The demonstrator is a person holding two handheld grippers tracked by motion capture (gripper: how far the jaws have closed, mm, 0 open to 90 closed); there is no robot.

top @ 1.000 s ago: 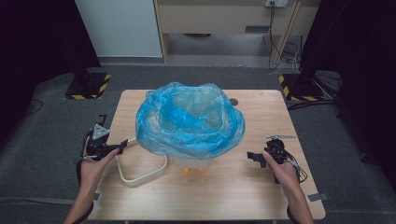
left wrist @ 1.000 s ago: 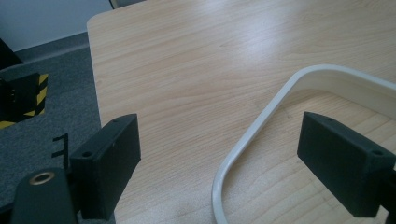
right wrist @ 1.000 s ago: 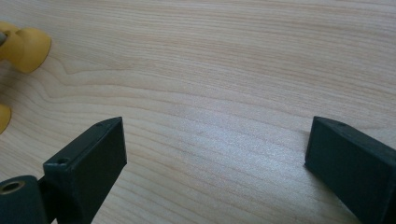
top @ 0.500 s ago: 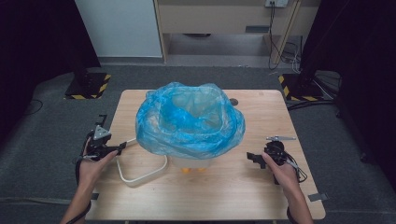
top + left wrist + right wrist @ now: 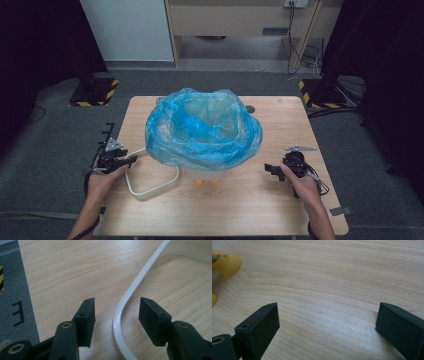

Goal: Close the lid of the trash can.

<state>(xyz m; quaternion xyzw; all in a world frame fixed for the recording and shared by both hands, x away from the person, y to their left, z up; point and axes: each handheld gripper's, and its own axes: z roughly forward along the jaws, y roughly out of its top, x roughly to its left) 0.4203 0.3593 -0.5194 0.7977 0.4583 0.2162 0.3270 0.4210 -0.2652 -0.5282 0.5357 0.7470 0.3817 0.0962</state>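
Left gripper (image 5: 117, 315) is straddling the white handle (image 5: 120, 322), jaws have just been closing but pads aren't touching it yet, gaps showing both sides. The handle is lying flat near the table's (image 5: 320, 200) left edge, looping out from the bin (image 5: 207, 172) under the blue bag (image 5: 202, 127). Right gripper (image 5: 327, 320) is gaping wide over bare wood, holding nothing, well clear of the bin, yellow feet (image 5: 227, 263) off to its side.

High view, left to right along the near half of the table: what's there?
Left claw → white handle loop → blue bag over the bin → right claw.
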